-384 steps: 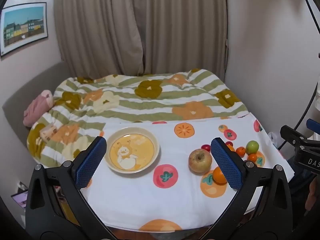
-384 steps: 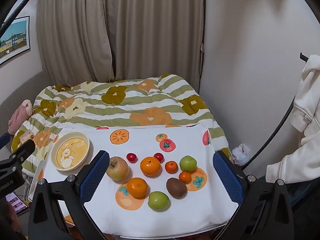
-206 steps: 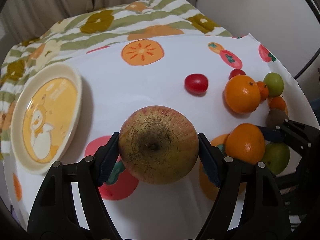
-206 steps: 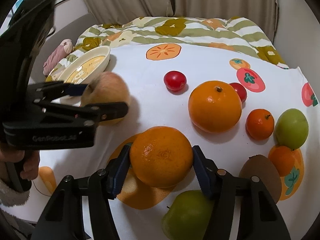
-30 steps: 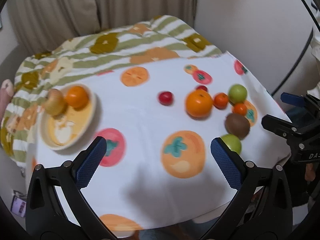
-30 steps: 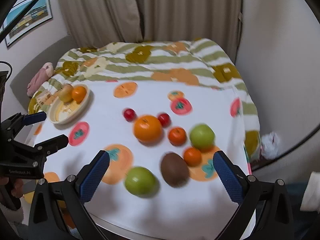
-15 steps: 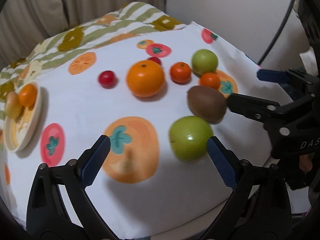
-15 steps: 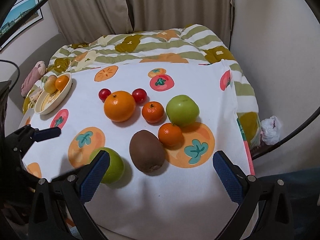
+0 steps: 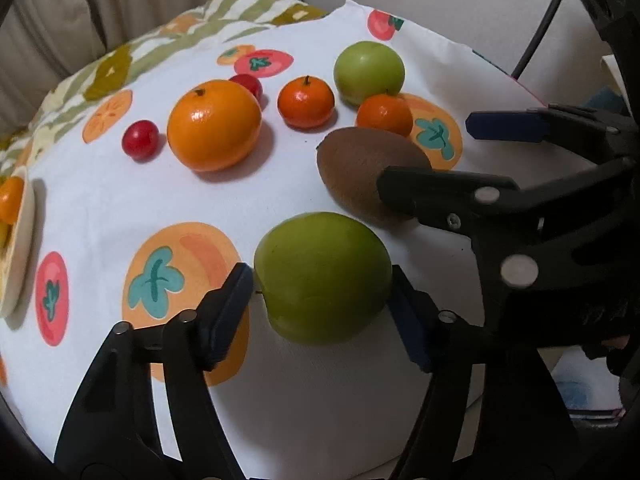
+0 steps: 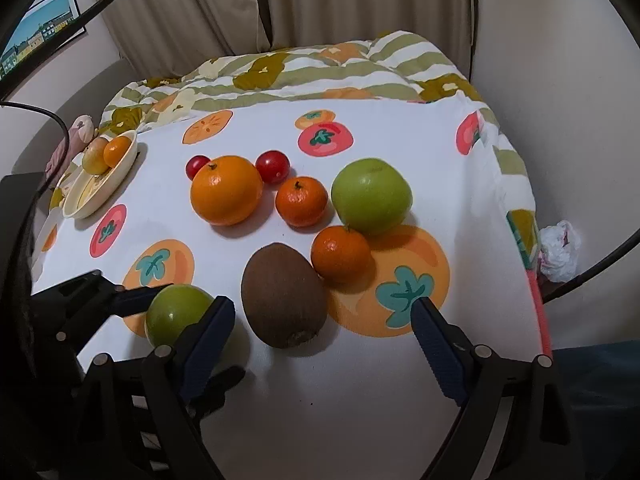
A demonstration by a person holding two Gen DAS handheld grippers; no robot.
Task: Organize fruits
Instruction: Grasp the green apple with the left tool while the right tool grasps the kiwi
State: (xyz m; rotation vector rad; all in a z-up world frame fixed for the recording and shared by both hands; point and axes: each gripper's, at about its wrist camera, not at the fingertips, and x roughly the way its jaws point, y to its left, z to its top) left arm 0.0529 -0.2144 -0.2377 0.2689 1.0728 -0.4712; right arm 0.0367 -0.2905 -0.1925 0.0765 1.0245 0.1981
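On the tabletop (image 10: 360,400) the kiwi (image 10: 283,295) lies centre; an apple (image 10: 176,312) sits at its 9 o'clock between the left gripper's (image 9: 320,292) fingers (image 9: 228,300), a mandarin (image 10: 341,253) at 1 o'clock, the bowl (image 10: 96,192) far off at 10 o'clock.

Glossy, smooth skin on the near green apple (image 9: 322,276) and the big orange (image 9: 214,125); dull, fuzzy brown on the kiwi (image 10: 284,300). Matt printed cloth (image 10: 360,380) over the worktop. Matt black plastic gripper arms, ribbed blue pads (image 10: 438,344), bare metal rivets.
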